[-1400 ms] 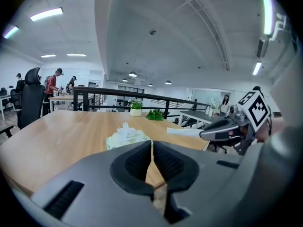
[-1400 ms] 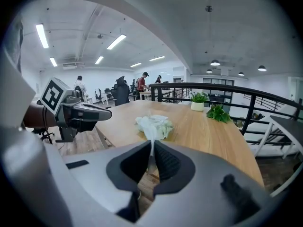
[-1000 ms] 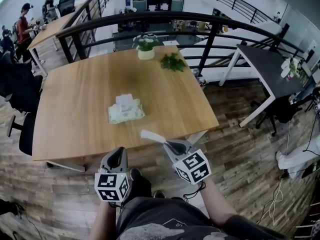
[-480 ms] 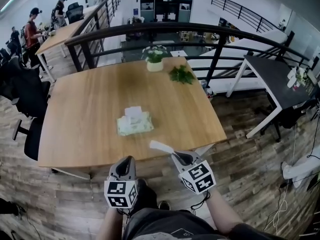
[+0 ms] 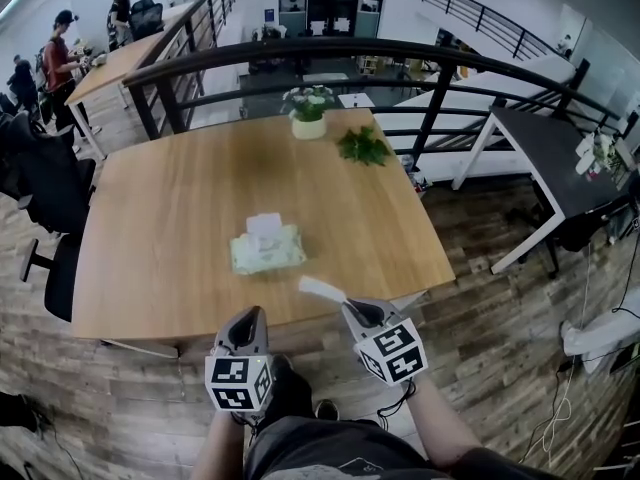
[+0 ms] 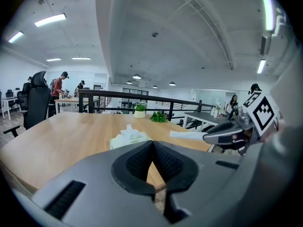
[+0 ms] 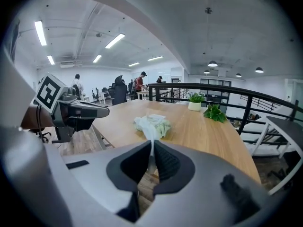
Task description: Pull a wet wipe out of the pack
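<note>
**Wipe's out, and not much has moved in the last second**

Looking down from the head view, there's barely any change. The picture has shifted a bit and both tools sit slightly differently against the counter's [image 5: 170,228] near edge, but nothing has been let go or picked up.

The right tool [image 5: 345,303] is still pinching one end of the wipe [image 5: 320,290]. The free end sticks out toward 10 o'clock, over the near edge of the counter. It's fully clear of the pack [image 5: 267,250], with bare wood between them and no strand linking the two that I can see.

The pack lies flat around the middle of the counter, so the wipe is at roughly 5 o'clock from it. Something white stands up at the pack's 12 o'clock end. It could be the lid flap or the next sheet, I can't tell which.

The left tool [image 5: 250,318] is at about 6 o'clock from the pack, off the counter. Its jaws are pressed together with nothing in them, and it isn't holding the pack down.

My read is that the pull itself is done. The wipe is free and the pack hasn't been dragged along with it.
</note>
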Demonstrator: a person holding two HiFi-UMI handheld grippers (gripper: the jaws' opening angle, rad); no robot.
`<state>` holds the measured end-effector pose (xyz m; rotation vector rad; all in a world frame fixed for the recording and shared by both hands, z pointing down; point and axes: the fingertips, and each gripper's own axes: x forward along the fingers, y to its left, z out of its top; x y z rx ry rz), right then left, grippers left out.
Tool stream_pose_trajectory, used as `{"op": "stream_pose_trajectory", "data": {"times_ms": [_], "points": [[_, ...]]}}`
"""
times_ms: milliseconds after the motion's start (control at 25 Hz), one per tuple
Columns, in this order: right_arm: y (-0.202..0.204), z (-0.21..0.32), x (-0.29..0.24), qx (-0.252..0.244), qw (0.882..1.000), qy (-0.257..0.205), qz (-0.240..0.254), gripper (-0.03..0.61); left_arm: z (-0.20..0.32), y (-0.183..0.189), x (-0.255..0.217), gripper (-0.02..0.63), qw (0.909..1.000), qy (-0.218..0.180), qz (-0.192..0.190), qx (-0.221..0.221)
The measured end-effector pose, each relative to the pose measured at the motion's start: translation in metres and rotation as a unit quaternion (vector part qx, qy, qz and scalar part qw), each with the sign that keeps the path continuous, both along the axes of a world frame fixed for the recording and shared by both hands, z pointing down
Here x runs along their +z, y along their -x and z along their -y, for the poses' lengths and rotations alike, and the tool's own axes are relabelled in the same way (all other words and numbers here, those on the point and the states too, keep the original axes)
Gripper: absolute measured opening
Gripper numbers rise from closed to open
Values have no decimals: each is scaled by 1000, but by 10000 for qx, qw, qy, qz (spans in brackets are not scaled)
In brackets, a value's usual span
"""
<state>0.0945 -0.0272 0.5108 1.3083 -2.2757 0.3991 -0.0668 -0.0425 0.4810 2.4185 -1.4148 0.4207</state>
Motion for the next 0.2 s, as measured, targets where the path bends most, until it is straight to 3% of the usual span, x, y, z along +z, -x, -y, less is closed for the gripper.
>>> {"op": "stream_pose_trajectory", "data": {"times_ms": [200], "points": [[3,11,3,58,10000,36,-9,34,10,7,0,14,10000,35,-15,11]]}}
